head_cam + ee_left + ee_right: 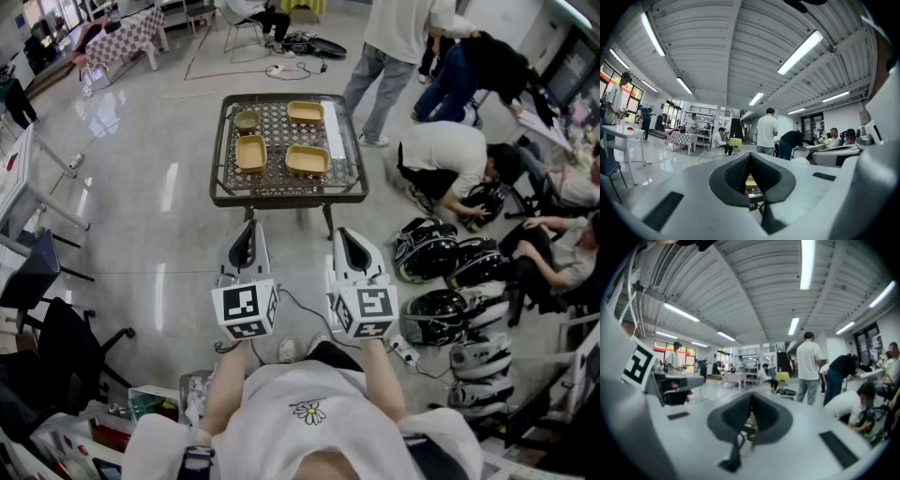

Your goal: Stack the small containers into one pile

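Four small containers stand apart on the metal mesh table (279,139), none stacked yet: one round dark bowl (247,119) at 10 o'clock of the tabletop, one far tan tray (306,112) at 1 o'clock, one square tan tray (250,153) at 8 o'clock and one near tan tray (307,160) at 5 o'clock. One white strip (334,129) lies along the 3 o'clock edge. Two grippers hang at 6 o'clock from the table, well apart from it: the left gripper (249,226) and the right gripper (337,231), both with jaws pressed together and nothing between them. The left cube (246,309) and the right cube (366,311) show black-and-white square markers. The person's white shirt bears one daisy drawing (308,410).
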`<state>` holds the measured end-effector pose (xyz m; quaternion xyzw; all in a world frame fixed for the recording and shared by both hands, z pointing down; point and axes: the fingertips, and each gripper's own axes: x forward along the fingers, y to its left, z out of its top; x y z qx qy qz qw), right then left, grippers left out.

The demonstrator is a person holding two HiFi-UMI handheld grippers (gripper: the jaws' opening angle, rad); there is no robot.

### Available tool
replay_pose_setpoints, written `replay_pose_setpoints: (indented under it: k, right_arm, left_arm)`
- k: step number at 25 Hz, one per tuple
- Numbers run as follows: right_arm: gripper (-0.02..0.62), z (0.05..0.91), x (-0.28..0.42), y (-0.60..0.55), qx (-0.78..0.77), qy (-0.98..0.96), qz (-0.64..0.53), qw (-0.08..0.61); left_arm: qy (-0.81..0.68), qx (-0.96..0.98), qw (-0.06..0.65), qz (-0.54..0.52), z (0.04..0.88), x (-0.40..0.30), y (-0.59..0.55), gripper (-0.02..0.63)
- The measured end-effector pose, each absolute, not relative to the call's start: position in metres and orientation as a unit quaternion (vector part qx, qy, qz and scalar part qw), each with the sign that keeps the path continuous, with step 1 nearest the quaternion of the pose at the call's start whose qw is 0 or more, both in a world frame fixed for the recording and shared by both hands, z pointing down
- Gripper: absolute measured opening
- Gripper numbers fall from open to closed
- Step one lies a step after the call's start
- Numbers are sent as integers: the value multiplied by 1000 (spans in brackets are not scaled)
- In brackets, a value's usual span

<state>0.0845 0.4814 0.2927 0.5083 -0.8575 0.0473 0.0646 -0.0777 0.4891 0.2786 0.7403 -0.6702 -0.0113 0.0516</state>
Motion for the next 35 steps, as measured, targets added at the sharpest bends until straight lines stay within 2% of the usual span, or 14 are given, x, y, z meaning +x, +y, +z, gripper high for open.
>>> replay_pose_setpoints:
  k: [12,25,35]
  right_arm:
    - [32,295,101,450,485,-871,65,41]
    - [34,312,143,426,457,-885,83,28]
    - [34,314,145,395,445,-892,68,38]
  left_arm:
    - [-689,723,47,-3,281,-68,462,26]
    - [-695,717,52,10,293,-24,440,26]
    - [-709,704,52,3,297,-33,408,26]
